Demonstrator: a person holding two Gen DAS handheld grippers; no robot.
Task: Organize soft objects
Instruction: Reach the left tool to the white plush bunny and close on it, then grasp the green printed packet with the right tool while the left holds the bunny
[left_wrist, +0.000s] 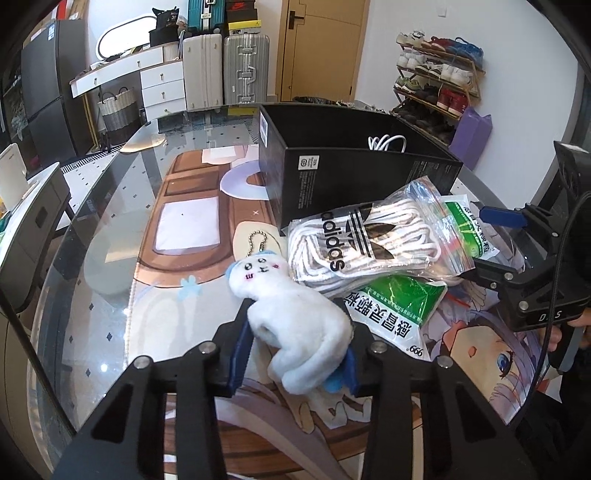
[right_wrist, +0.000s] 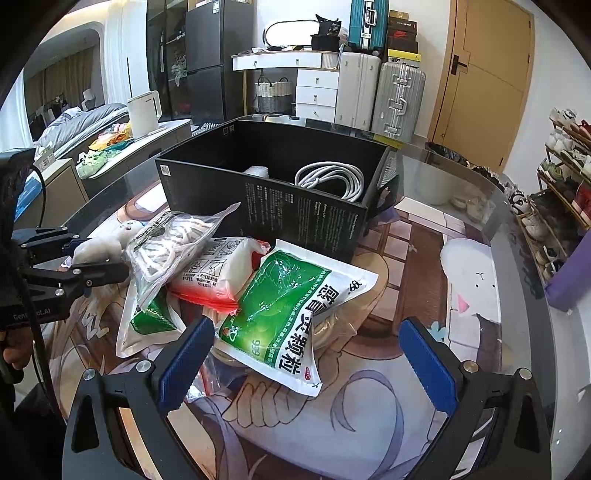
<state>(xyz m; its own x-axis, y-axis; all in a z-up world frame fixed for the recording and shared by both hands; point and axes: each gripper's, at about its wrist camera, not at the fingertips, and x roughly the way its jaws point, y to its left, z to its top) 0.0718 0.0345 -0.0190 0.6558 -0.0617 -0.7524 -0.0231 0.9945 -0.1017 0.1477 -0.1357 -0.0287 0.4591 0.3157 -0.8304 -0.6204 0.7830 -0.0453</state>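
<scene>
Left tool (left_wrist: 295, 354) clamped on white plush keychain (left_wrist: 291, 314), lower centre, resting on surface (left_wrist: 110, 258). Right tool (right_wrist: 306, 358) released over green pouch (right_wrist: 284, 314). Lift plush straight, clear laces bag (left_wrist: 369, 240), drop into black box (left_wrist: 354, 173).

suitcases (right_wrist: 397, 99) | shoe rack (left_wrist: 439, 79) | door (left_wrist: 321, 48) | kettle (right_wrist: 143, 110)
</scene>
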